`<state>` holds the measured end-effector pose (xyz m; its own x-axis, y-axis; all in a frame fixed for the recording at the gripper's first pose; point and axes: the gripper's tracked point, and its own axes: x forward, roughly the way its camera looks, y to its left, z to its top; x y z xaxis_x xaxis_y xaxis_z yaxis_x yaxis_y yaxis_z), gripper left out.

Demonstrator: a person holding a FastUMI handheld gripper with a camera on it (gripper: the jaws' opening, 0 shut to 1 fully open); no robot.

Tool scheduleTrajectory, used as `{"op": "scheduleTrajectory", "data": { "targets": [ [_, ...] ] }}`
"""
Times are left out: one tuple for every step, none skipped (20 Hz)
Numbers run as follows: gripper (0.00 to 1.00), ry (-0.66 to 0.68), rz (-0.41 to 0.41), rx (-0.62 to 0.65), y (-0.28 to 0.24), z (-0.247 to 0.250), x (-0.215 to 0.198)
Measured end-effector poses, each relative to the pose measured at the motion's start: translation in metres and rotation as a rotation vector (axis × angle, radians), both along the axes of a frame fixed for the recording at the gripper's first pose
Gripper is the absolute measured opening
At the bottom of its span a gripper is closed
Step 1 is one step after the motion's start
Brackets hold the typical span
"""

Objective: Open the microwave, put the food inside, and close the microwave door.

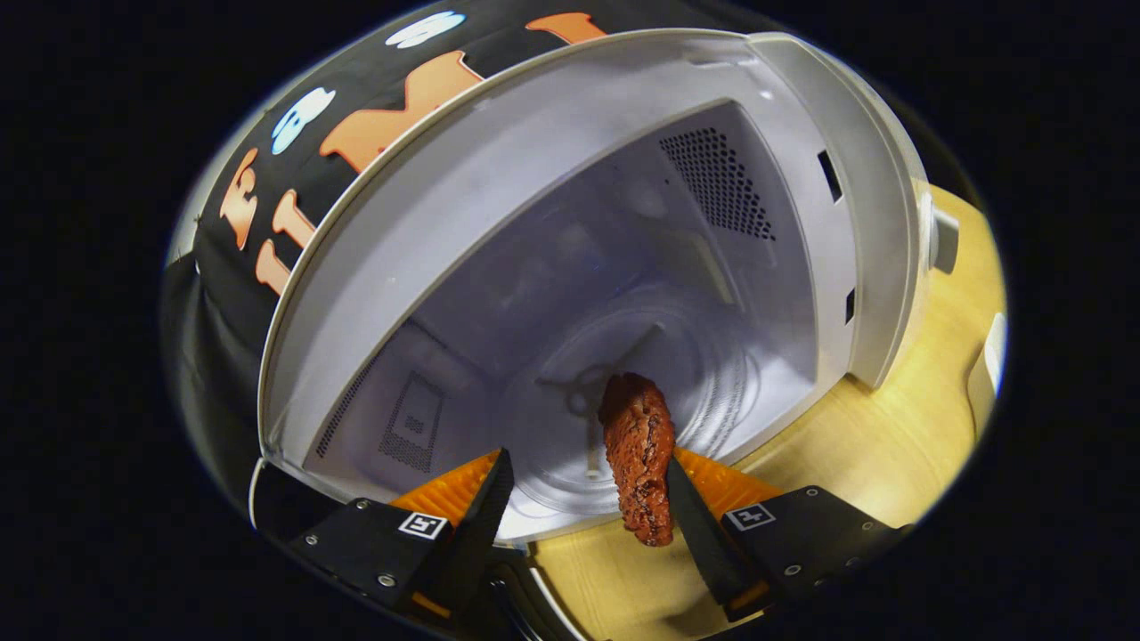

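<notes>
Your microwave (552, 205) already stands open, its cavity facing you, so the first step looks done. The food (639, 463), a brown, rough-crusted piece that reads as a fried cutlet or wing, sits between the fingers of your hand-held gripper (588, 499), leaning against the finger on the right. The fingers are spread wide. The one on the left is well clear of the food, so you are not clamped on it; whether it merely rests against that one finger or is already released, I cannot tell.

The far end of the food reaches over the glass turntable (570, 418) at the cavity floor, while its near end hangs out past the front lip, above the wooden surface (855, 445). By my judgement the placing step is in hand but not finished: the piece needs to lie fully on the turntable, then you back out and shut the door.

Around you, the cavity's right wall carries a perforated vent (721, 182), and the front frame has latch slots (830, 175) beside it. A knob (942, 239) pokes from the control side. The door itself is hard to make out; a dark edge near the left finger may be part of it. Nothing inside the cavity blocks the turntable. Watch the lower lip: the food's overhanging end could catch there or tip back onto the surface as you withdraw.
</notes>
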<state>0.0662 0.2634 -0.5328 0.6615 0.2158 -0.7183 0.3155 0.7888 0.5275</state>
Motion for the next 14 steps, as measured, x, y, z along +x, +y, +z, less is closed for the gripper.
{"op": "scheduleTrajectory", "data": {
  "targets": [
    [0.98,0.009,-0.012,0.021,-0.002,0.002,0.001],
    [0.98,0.006,-0.028,0.041,-0.003,0.004,0.006],
    [0.97,-0.007,-0.036,0.046,-0.004,0.009,0.009],
    [0.98,-0.032,-0.042,0.04,-0.005,0.013,0.013],
    [0.98,-0.047,-0.052,0.024,-0.005,0.013,0.017],
    [0.97,-0.039,-0.054,0.012,-0.003,0.009,0.019],
    [0.98,-0.032,-0.052,0.003,-0.001,0.008,0.02],
    [0.98,-0.05,-0.052,0.005,0.001,0.006,0.027],
    [0.98,-0.05,-0.051,0.005,0.002,0.009,0.025],
    [0.98,-0.05,-0.041,-0.002,0.002,0.011,0.022],
    [0.99,-0.061,-0.031,-0.04,-0.004,0.01,0.02],
    [0.99,-0.082,-0.018,-0.067,-0.009,0.013,0.019],
    [0.99,-0.099,-0.015,-0.081,-0.013,0.017,0.021],
    [0.99,-0.098,-0.017,-0.078,-0.016,0.019,0.021]
  ]
}}
